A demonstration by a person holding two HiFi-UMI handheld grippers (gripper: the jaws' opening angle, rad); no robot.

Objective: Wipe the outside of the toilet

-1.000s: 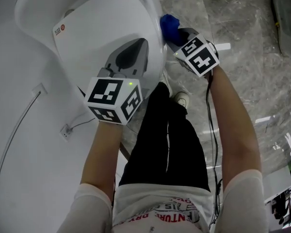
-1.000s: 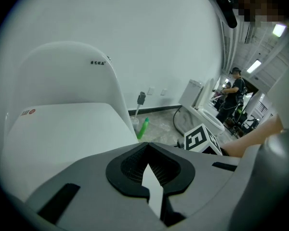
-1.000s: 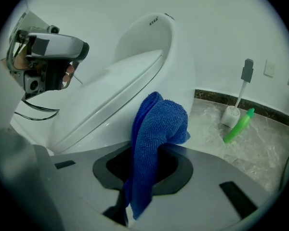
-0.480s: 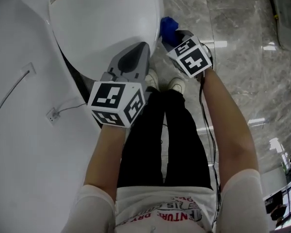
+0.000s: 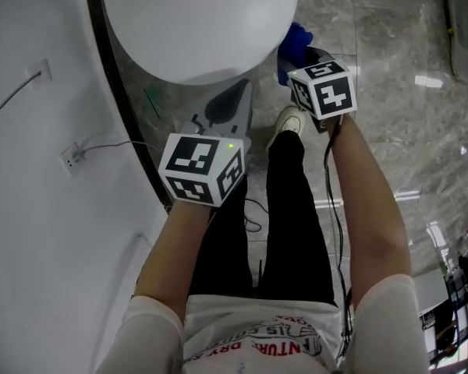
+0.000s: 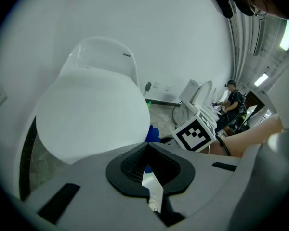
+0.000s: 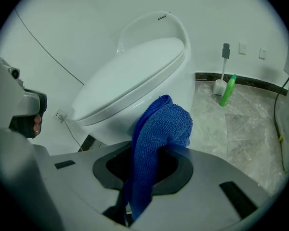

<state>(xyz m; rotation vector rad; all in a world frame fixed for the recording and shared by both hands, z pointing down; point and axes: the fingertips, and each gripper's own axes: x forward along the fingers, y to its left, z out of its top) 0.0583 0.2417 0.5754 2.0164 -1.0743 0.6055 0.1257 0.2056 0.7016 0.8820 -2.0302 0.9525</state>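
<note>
Left gripper (image 5: 232, 106): I have its jaws together with nothing between them, pointing forward and down.
Right gripper (image 5: 300, 57): my jaws are clamped on a blue cloth (image 7: 159, 129).
Arms: both forearms stretch forward, the right reaching farther.

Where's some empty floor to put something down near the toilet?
The marble floor on the right of the toilet is bare, out to the green bottle. The other side is tight: only a narrow strip between toilet and white wall. In front, the person's legs fill the space.
</note>
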